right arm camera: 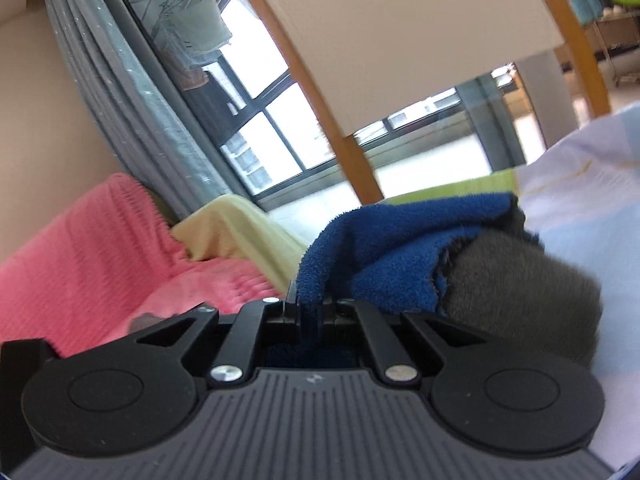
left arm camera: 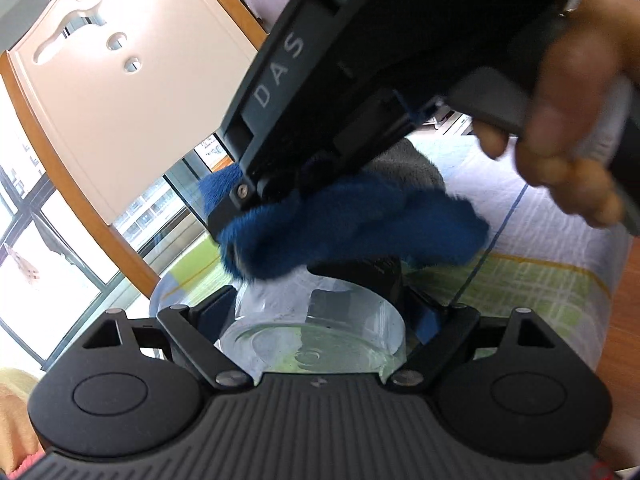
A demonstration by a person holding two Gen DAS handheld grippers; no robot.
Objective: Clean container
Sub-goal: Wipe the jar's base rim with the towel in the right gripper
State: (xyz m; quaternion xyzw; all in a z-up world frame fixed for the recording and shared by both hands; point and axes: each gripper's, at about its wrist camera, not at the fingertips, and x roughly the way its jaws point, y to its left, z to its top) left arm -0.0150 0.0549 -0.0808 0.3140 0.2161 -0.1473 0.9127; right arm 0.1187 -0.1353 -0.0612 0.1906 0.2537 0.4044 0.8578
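Left gripper (left arm camera: 316, 316) is clamping the slick, breakable glass jar (left arm camera: 316, 344) by its sides at lower centre, right gripper (right arm camera: 308, 312) pinching the soft cloth (right arm camera: 392, 240).

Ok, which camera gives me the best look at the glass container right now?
The left wrist view. There the clear glass container sits between the left gripper's fingers, its round end facing the camera, with the blue cloth at its far end. The right wrist view shows only the cloth, not the container.

Left wrist view close over a held glass jar (left arm camera: 316, 336), right wrist view tilted toward windows, both sharing the blue cloth (left arm camera: 352, 232) and bedspread (right arm camera: 580, 184).
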